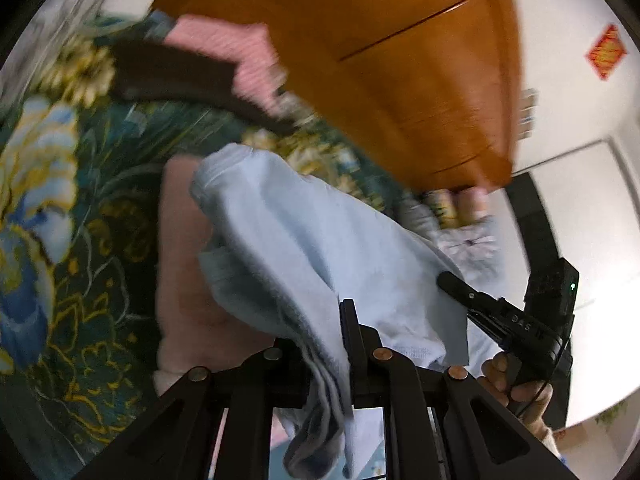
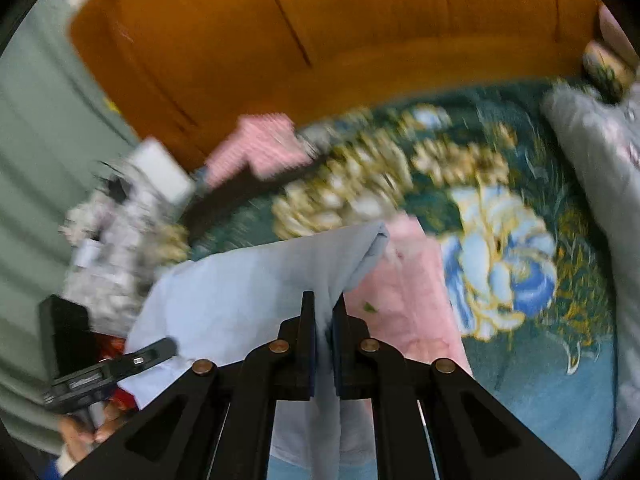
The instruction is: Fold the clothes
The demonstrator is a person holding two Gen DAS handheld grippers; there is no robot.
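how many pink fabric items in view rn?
2: pale pink garment on the floral bedspread, under the light blue garment; pink knit piece by the wooden headboard. More may be hidden.

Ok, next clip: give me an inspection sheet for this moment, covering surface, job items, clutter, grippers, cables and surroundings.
Surface: dark green floral bedspread.
Job's things: light blue garment held up between both grippers; pink garment lying flat beneath it; pink striped garment further back.
Clutter: grey patterned fabric heap at the bed edge.
Grippers: left gripper and right gripper each shut on the blue cloth.
Cables: thin dark cable by the hand.
Surroundings: orange wooden panel, white wall; views are blurred.
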